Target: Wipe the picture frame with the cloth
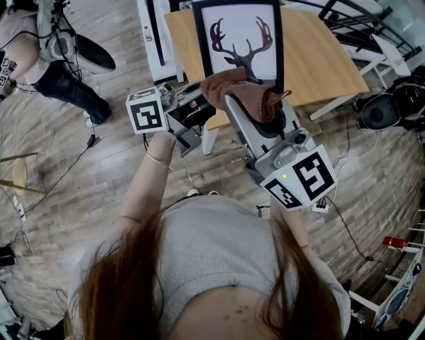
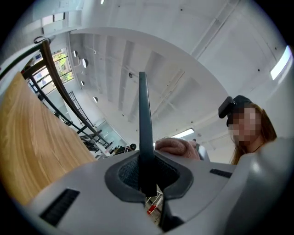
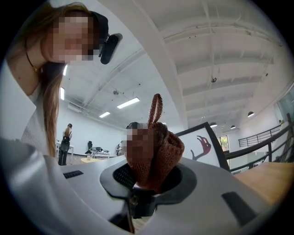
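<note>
left gripper [image 2: 147, 181] was pinched shut on the picture frame's [image 2: 144, 128] edge to steady it upright, while my right gripper [image 3: 146, 183] clamped the bunched cloth [image 3: 167, 151] for wiping.

A light wooden table [image 1: 319, 60] stands on wood-plank floor [image 1: 80, 199] under a white, strip-lit ceiling [image 3: 220, 46].

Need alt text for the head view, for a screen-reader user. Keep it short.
From above, a person holds two grippers at a wooden table. The left gripper clamps the lower left edge of a black picture frame with an antler print, and the right gripper holds a brown cloth at the frame's bottom edge. Wood floor surrounds them.
</note>
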{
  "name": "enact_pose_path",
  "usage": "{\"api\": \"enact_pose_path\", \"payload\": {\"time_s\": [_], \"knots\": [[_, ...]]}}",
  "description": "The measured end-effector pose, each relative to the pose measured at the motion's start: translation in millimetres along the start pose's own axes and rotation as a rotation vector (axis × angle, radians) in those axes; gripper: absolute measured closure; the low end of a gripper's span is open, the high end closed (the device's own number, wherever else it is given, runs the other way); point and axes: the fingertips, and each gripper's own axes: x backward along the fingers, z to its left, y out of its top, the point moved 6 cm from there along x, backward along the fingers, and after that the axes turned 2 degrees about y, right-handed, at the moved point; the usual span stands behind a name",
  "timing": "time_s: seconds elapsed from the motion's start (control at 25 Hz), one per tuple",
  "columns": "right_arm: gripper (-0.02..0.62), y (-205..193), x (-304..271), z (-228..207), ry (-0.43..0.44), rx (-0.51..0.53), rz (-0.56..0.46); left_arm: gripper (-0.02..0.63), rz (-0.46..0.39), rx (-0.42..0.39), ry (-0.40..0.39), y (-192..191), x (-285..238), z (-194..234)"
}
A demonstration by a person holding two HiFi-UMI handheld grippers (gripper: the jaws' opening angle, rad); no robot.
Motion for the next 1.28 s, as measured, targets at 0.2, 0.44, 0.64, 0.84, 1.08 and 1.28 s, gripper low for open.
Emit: {"api": "enact_pose_path", "payload": {"time_s": [0.2, 0.44, 0.64, 0.84, 1.08, 1.28], "knots": [[0.499, -13, 19, -6, 0.013, -0.067, 0.013, 0.572, -0.042, 0.01, -0.024, 1, -3, -6], [0.499, -22, 19, -6, 0.025, -0.09, 0.049, 0.572, -0.059, 0.011, -0.005, 8, 0, -5], [0.499, -25, 36, -8, 0.031, -0.098, 0.067, 0.572, -0.051, -0.006, 0.034, -4, -3, -5], [0.499, -9, 38, -7, 0.039, -0.09, 0.047, 0.572, -0.032, -0.019, 0.055, -3, -1, -3], [0.499, 66, 26, -25, -0.049, 0.088, -0.227, 0.572, -0.014, -0.005, 0.052, -3, 0, 0], [0.499, 112, -14, -38, -0.17, 0.354, -0.326, 0.572, 0.011, -0.011, 0.041, -2, 2, 0]]}}
